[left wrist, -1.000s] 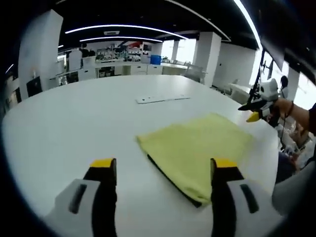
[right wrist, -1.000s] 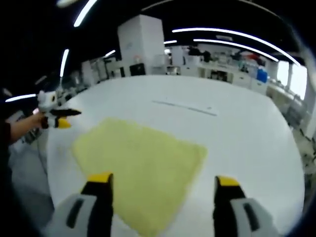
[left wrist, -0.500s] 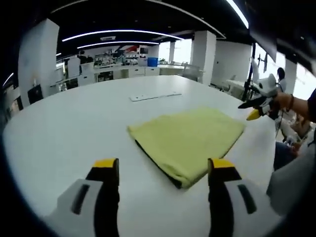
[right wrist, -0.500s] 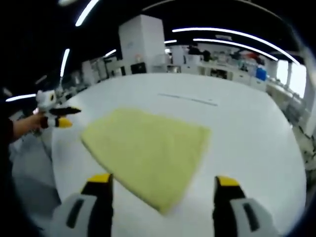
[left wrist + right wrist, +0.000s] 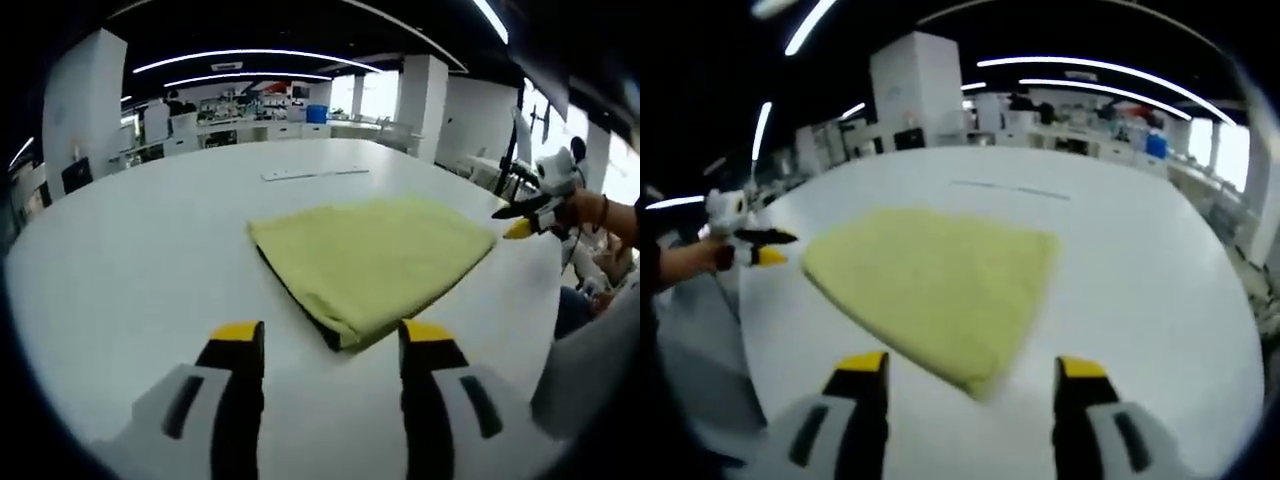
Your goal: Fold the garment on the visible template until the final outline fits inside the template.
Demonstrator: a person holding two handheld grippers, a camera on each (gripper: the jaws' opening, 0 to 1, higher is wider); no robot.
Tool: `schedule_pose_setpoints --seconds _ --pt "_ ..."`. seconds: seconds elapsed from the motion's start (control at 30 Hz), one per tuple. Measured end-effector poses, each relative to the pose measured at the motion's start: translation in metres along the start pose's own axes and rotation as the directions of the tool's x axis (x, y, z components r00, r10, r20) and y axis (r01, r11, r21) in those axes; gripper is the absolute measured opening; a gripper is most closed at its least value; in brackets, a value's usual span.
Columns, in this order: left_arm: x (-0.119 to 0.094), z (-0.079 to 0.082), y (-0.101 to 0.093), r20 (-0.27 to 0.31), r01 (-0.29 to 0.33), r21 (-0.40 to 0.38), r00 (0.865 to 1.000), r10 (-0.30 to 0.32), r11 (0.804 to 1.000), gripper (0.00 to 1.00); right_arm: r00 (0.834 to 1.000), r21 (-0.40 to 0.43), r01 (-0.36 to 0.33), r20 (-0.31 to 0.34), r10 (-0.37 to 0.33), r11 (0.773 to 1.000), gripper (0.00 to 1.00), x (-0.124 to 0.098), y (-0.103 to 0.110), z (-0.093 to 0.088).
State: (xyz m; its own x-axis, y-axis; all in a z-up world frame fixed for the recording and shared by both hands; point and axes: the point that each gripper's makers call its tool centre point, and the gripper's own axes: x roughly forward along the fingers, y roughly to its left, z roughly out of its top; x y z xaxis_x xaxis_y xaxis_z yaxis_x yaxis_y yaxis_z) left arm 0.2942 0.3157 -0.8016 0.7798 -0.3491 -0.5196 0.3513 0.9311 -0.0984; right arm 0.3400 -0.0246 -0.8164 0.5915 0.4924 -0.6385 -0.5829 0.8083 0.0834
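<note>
Lying folded on the table [image 5: 130, 250], the garment [image 5: 370, 255] sits ahead of the left gripper [image 5: 332, 345].

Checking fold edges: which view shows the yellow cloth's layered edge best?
The left gripper view: the yellow cloth shows a dark underlayer along its near-left edge, sharp. In the right gripper view the cloth is blurred, its near corner smeared, no layer line visible.
</note>
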Motion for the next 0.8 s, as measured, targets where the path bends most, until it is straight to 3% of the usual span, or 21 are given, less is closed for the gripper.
schedule_pose_setpoints --seconds 0.13,0.33,0.5,0.6,0.7,0.8 --pt "-0.001 0.0 -0.001 0.021 -0.023 -0.053 1.0 0.024 0.998 0.41 1.0 0.016 0.03 -0.002 -0.03 0.999 0.46 0.0 -0.004 -0.009" --pt "0.004 -0.004 -0.015 0.008 -0.021 -0.048 1.0 0.022 0.999 0.31 0.999 0.051 0.045 0.006 -0.046 0.998 0.24 0.004 -0.006 -0.018" --pt "0.006 -0.004 -0.015 0.017 -0.03 -0.075 0.999 0.031 0.997 0.24 1.0 0.059 0.027 -0.008 -0.027 0.998 0.13 0.008 -0.004 -0.025" --pt "0.008 -0.003 -0.018 0.026 -0.032 -0.087 0.999 0.035 0.996 0.2 1.0 0.069 0.026 0.0 -0.026 0.997 0.11 0.009 -0.002 -0.027" --pt "0.012 -0.007 -0.019 -0.001 -0.052 -0.068 0.999 0.052 0.996 0.13 1.0 0.085 0.022 0.018 -0.024 0.996 0.09 0.011 0.0 -0.025" --pt "0.014 -0.01 -0.018 0.001 -0.064 -0.11 0.998 0.064 0.992 0.08 0.999 0.087 0.024 0.021 -0.026 0.996 0.05 0.012 0.001 -0.026"
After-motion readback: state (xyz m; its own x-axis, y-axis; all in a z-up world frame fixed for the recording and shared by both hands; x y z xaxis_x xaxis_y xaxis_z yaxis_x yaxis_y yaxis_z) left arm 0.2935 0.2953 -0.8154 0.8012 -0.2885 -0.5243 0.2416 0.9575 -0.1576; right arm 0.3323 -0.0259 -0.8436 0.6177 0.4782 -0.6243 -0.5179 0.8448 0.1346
